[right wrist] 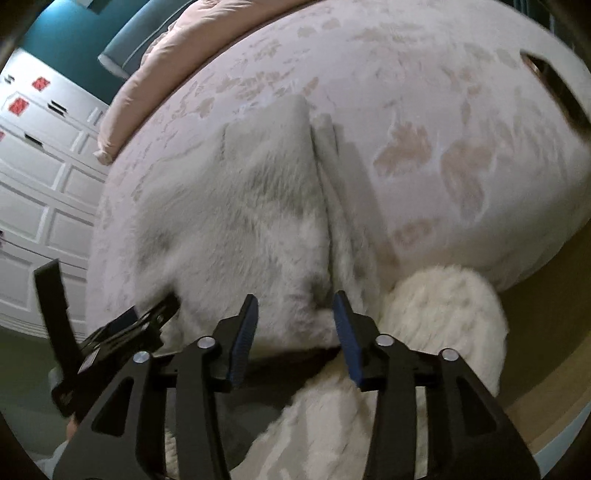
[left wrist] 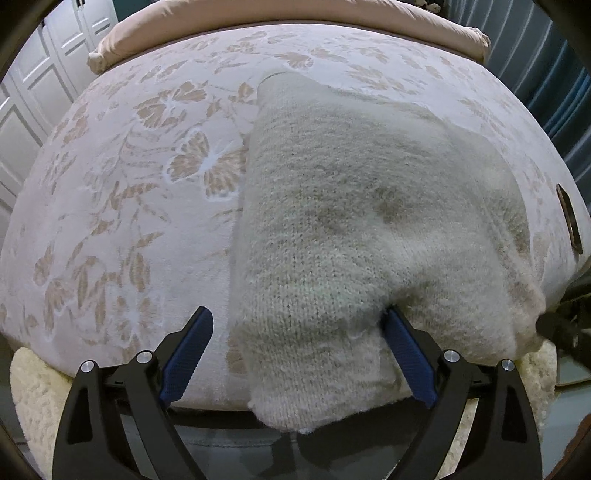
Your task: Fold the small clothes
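Note:
A small cream knitted garment [left wrist: 351, 221] lies on a floral bedspread [left wrist: 129, 221], folded lengthwise, its near end hanging over the bed's front edge. My left gripper [left wrist: 297, 314] is open, its jaws wide apart around the garment's near part, with the right fingertip against the knit. In the right wrist view the same garment [right wrist: 251, 221] is blurred. My right gripper [right wrist: 293, 306] is open at the garment's near edge, holding nothing. The left gripper [right wrist: 147, 317] shows at the lower left there.
A pink pillow [left wrist: 258, 22] lies along the far edge of the bed. A fluffy white blanket [right wrist: 443, 321] hangs below the bed's front edge. White panelled cupboards [right wrist: 33, 184] stand to the left. A dark flat object [left wrist: 569, 221] lies at the bed's right edge.

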{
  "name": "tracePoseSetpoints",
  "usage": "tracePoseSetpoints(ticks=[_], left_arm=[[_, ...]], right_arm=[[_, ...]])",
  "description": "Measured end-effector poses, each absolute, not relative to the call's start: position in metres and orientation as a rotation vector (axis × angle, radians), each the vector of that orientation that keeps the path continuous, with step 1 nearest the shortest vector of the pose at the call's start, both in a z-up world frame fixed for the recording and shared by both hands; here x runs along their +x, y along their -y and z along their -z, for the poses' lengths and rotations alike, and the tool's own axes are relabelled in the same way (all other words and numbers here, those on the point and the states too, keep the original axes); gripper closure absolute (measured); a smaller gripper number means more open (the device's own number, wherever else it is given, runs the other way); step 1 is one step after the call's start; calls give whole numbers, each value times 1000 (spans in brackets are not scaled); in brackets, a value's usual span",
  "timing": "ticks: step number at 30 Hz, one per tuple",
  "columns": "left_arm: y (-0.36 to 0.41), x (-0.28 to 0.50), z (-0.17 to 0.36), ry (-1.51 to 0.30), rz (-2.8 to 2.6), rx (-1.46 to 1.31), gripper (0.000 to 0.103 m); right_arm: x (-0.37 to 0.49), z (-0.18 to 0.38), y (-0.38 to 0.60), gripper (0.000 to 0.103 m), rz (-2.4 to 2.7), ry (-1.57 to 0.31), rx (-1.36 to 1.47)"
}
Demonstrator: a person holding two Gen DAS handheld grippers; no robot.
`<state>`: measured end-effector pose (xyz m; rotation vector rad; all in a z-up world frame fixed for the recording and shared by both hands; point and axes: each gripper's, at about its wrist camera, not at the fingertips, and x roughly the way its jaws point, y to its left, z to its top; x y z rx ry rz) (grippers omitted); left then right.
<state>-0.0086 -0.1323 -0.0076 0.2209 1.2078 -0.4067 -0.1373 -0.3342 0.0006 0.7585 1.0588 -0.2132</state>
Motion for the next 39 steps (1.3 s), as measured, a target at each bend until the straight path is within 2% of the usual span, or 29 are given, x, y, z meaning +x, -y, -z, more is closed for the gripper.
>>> tracePoseSetpoints(ticks=[1,8,15,17,18,19,21,25,26,28,32,33,39], left_arm=[[130,-9,6,-1209,407,208,11],[87,-12,-29,-1149,384,99,12],[51,-13,-33,-1159,339,62,12],[48,-14,-32,-1164,339,58,12],[47,-14,-32,-1166,342,56,12],[47,-15,-32,-1166,344,55,12],[46,-17,-37,-1155,351,51,12],[48,-23,-51,-1112,370,53,12],[51,-24,-54,-1107,384,52,12],[60,-25,-53,-1111,407,64,12],[78,-26,-44,-1136,426,90,12],[81,-25,-42,-1143,427,99,12],[102,-24,-40,-1137,435,140,12]], right_arm=[[-139,1,334,52,200,-1054,774],[-146,6,341,49,258,-1050,842],[-128,18,330,49,221,-1087,825],[-114,20,328,58,227,-1106,777],[-108,21,329,77,246,-1121,765],[-103,19,330,83,252,-1122,758],[-102,-14,327,87,175,-1012,756],[-122,-119,315,88,69,-736,674],[-126,-127,313,88,69,-712,653],[-128,-107,317,88,140,-767,596],[-124,20,343,88,297,-1083,675],[-129,38,346,87,307,-1095,718],[-137,7,346,77,304,-1020,722]])
